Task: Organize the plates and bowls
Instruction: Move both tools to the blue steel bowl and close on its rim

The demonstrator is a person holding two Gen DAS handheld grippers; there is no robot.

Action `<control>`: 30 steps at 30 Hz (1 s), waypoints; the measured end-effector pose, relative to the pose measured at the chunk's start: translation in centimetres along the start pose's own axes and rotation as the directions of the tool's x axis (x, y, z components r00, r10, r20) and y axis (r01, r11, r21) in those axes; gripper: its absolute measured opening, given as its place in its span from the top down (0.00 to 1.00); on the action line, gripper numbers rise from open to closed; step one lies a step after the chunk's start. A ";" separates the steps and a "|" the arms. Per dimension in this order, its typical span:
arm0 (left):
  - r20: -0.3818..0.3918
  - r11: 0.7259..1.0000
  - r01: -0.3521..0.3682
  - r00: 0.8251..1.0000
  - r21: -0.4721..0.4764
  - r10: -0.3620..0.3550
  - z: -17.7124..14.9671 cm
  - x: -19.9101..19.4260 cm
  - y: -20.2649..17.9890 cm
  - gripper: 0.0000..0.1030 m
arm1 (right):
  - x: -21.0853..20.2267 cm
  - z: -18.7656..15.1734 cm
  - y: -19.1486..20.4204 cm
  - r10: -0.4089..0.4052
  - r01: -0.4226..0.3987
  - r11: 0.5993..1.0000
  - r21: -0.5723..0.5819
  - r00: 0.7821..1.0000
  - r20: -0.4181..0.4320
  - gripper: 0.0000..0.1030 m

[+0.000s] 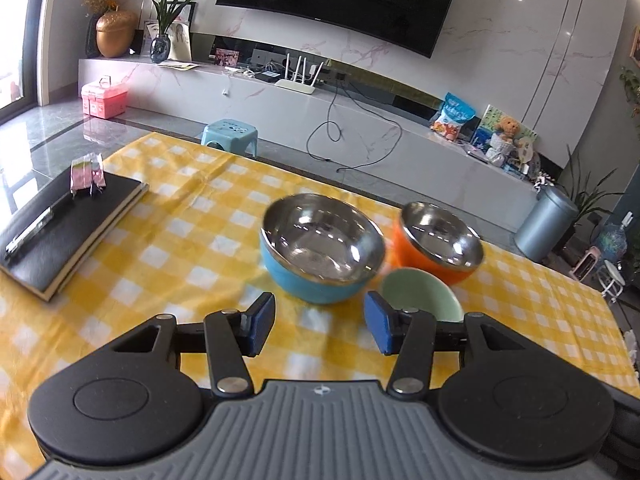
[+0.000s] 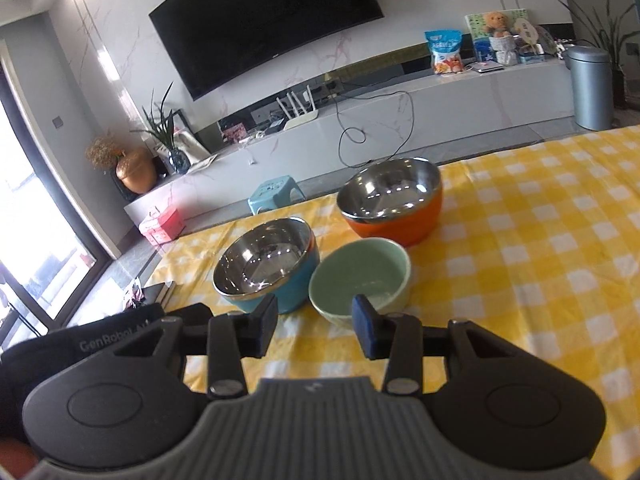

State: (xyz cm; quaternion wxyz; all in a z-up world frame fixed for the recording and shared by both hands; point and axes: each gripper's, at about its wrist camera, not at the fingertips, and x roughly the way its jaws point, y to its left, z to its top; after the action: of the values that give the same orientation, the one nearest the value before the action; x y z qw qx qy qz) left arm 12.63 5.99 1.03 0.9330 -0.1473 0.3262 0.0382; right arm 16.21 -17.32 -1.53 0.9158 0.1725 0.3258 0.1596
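1. The green bowl point(image 1: 420, 294) was partly hidden in the left wrist view: its near rim sat behind the blue pad of the left gripper point(image 1: 320, 322), so only its far half showed.
2. In the right wrist view the green bowl point(image 2: 360, 280) showed nearly whole, with the right gripper point(image 2: 316, 328) hiding only a bit of its near rim.
3. The blue bowl point(image 1: 320, 248), steel-lined, stood just left of the green bowl, and the two looked close enough to touch, though I could not tell for sure.
4. The orange bowl point(image 1: 438, 242), also steel-lined, stood just behind the green bowl; motion blur softened its edges.
5. All three sat on the yellow checked tablecloth point(image 1: 192, 240).
6. Well left of the green bowl lay a black notebook point(image 1: 68, 228) with a pen point(image 1: 30, 232) and a small pink packet point(image 1: 86, 174) on it; the packet's print was unreadable.
7. Both grippers had their fingers spread apart, grasping nothing.
8. A dark strap point(image 2: 92, 340) at the right view's left edge read "GenRobot", the rest cut off.
9. The television point(image 2: 264, 16) carried a logo too small to read.
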 end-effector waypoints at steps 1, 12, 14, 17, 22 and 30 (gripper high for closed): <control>0.000 1.000 -0.011 1.000 0.002 0.011 0.5 0.5 0.3 0.43 | 0.7 0.2 0.2 0.001 -0.001 1.000 -0.012 1.000 -0.007 0.60; -0.009 0.995 -0.104 0.995 0.004 0.104 4.6 6.6 4.0 0.37 | 9.9 2.8 1.4 -0.035 0.028 0.995 -0.101 0.997 -0.070 0.60; -0.017 0.994 -0.109 0.994 -0.009 0.109 5.0 7.8 4.5 0.37 | 11.4 3.3 1.4 -0.036 0.029 0.995 -0.092 0.996 -0.082 0.60; -0.050 0.994 -0.106 0.993 -0.018 0.105 5.1 9.4 4.8 0.37 | 13.3 3.8 1.4 -0.035 0.029 0.998 -0.062 0.994 -0.105 0.60; -0.076 0.995 -0.099 0.992 0.002 0.099 4.8 11.2 5.0 0.37 | 15.6 4.0 2.0 -0.038 0.030 0.997 -0.067 0.991 -0.128 0.60; -0.093 0.998 -0.060 0.994 0.017 0.062 4.4 12.3 5.1 0.63 | 17.3 3.9 2.2 -0.083 0.073 0.994 -0.084 0.989 -0.120 0.79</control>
State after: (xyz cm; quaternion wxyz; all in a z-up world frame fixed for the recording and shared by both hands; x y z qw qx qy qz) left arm 24.04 11.85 -4.60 0.9160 -0.1325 0.3742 0.0574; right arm 31.08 -9.22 -7.16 0.9056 0.1129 0.3817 0.1468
